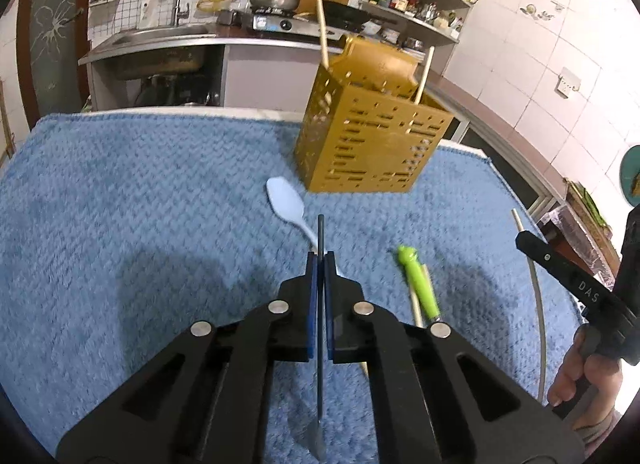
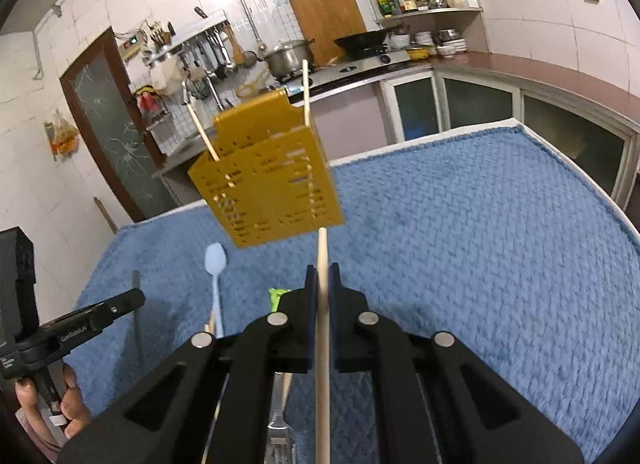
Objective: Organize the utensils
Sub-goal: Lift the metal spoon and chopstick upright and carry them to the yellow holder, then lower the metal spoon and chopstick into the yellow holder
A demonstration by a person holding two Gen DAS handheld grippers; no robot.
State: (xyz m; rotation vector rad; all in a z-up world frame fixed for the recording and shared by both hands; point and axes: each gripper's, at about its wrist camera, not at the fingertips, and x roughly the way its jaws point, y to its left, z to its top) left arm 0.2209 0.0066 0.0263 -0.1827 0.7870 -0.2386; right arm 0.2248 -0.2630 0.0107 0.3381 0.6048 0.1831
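Two grippers are up over the blue towel (image 1: 160,204) that covers the bench, and both have something in hand. The left gripper (image 1: 320,260) has its jaws closed tight on a thin dark utensil (image 1: 320,304), gripped along its length, with the dark tip poking out past the blue pads toward the far side and a metal end showing near the camera. The right gripper (image 2: 323,272) has its jaws clamped on a pale wooden chopstick (image 2: 322,344), which runs straight out between the pads toward the holder. That holder, a perforated mustard-yellow utensil caddy (image 1: 372,140), stands on the far part of the towel with two more chopsticks (image 1: 322,34) already leaning out of its top. On the towel between the grippers and the caddy lies a light blue spoon (image 1: 286,200), bowl toward the caddy. Just right of it, in the left wrist view, a green-handled utensil (image 1: 418,280) lies beside another pale stick (image 1: 416,304). In the right wrist view a fork (image 2: 278,436) shows under the gripper, near edge of the towel. A person's hand (image 2: 52,404) grips the left tool's handle at the lower left there.
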